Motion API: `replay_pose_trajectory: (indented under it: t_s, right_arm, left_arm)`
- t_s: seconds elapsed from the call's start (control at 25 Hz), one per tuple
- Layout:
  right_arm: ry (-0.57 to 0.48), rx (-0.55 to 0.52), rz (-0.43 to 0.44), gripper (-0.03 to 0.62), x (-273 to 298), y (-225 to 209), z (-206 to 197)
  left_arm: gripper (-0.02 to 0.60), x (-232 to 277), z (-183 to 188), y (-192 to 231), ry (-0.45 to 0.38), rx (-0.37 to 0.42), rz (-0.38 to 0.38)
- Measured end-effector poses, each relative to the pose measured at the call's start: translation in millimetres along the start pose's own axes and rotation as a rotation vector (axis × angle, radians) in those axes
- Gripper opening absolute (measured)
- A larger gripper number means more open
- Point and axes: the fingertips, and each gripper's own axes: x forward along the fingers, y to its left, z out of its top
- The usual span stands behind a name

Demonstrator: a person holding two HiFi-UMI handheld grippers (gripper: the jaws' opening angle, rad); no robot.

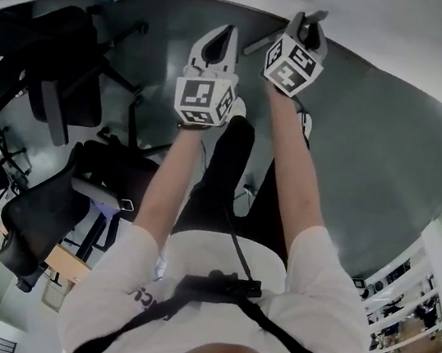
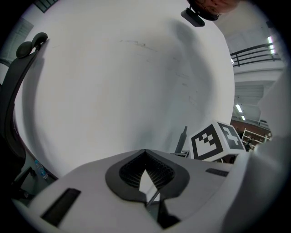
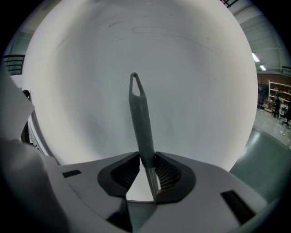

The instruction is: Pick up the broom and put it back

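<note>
The broom shows as a grey handle (image 3: 140, 113) with a hanging loop at its tip, standing up against a white wall (image 3: 191, 82). My right gripper (image 3: 146, 157) is shut on that handle just below its grip part. In the head view the right gripper (image 1: 312, 24) is held out close to the wall, and a bit of the broom's shaft (image 1: 257, 46) slants down-left from it. The left gripper (image 1: 217, 46) is beside it, a little lower and to the left. In the left gripper view the left gripper (image 2: 145, 152) has its jaws together with nothing between them. The broom's head is hidden.
Black office chairs (image 1: 61, 80) stand on the grey floor (image 1: 374, 154) at the left, behind the person. One chair's back (image 2: 13, 91) edges the left gripper view. White shelving (image 1: 417, 302) is at the right. The right gripper's marker cube (image 2: 213, 141) shows beside the left gripper.
</note>
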Motion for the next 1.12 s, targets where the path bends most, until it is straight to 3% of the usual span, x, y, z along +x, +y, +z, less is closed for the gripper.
replay_pose_trajectory:
  t_s: [0.28, 1.12]
  right_arm:
    - [0.007, 0.012, 0.084, 0.105, 10.5, 9.0, 3.2]
    - [0.042, -0.063, 0.137, 0.107, -16.3, -8.3, -3.1]
  left_arm:
    - [0.008, -2.6, -1.8, 3.9, 0.001, -0.013, 0.014]
    - [0.008, -20.7, 9.0, -15.8, -0.013, -0.006, 0.025]
